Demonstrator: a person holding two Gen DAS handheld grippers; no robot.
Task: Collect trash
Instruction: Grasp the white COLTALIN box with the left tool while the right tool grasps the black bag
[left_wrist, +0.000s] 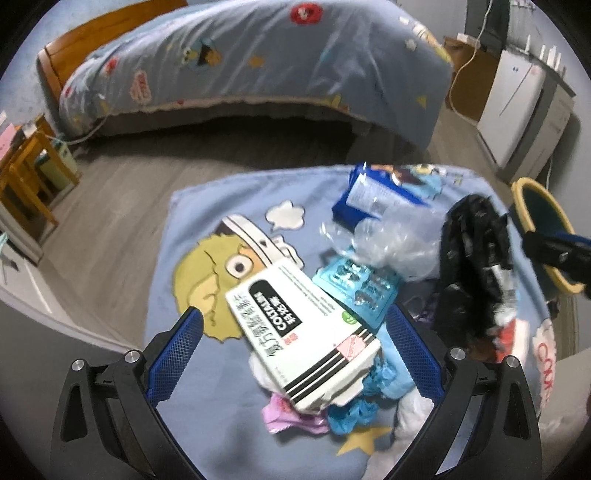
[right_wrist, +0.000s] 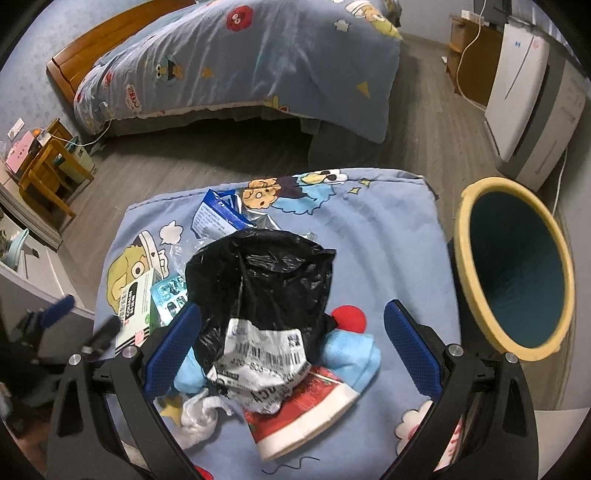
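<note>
Trash lies piled on a blue cartoon-print cushion (right_wrist: 388, 236). My left gripper (left_wrist: 293, 325) is open, its fingers on either side of a white medicine box (left_wrist: 295, 332) without touching it. Around the box lie a teal blister pack (left_wrist: 354, 288), clear crumpled plastic (left_wrist: 391, 243), a blue packet (left_wrist: 373, 195), pink wrapper (left_wrist: 284, 417) and blue mask (left_wrist: 351, 417). My right gripper (right_wrist: 291, 325) is open over a black plastic bag (right_wrist: 266, 280) with a white label (right_wrist: 258, 354) and a red paper cup (right_wrist: 303, 413). A yellow-rimmed teal bin (right_wrist: 513, 273) stands right of the cushion.
A bed with a blue cartoon quilt (right_wrist: 240, 59) stands behind on grey wood floor. A white appliance (right_wrist: 517, 85) and wooden cabinet (right_wrist: 469, 55) are at the right. A wooden stool (right_wrist: 51, 173) is at the left. White tissue (right_wrist: 199, 410) lies by the cup.
</note>
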